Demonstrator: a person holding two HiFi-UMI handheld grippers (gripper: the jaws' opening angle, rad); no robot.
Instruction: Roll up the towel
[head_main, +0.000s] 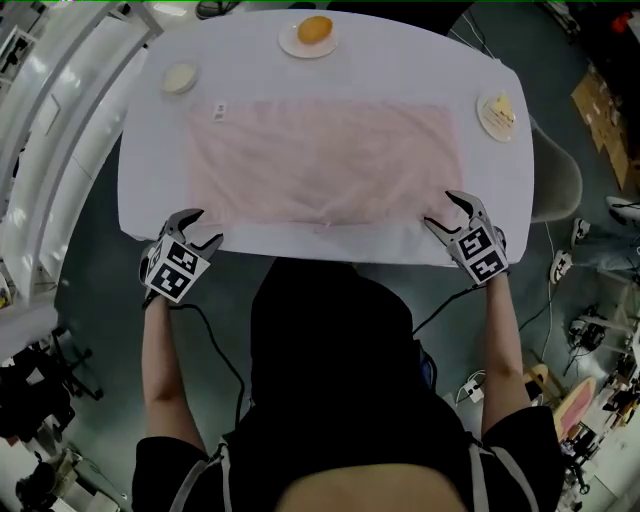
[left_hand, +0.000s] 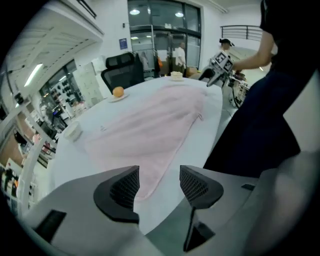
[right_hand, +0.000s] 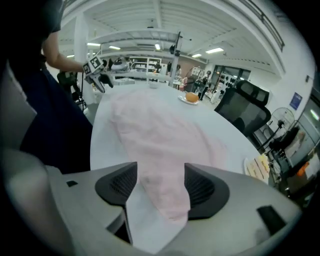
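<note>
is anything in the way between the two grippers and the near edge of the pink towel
Nothing visible. The left gripper and right gripper, both open, sit at the near corners of the flat pink cloth towel; only bare white table lies between.

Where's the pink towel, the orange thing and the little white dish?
pink towel (head_main: 320, 160), head view, its flat middle.
orange thing (head_main: 315, 29), head view, its rounded top.
little white dish (head_main: 180, 78), head view, its centre.
</note>
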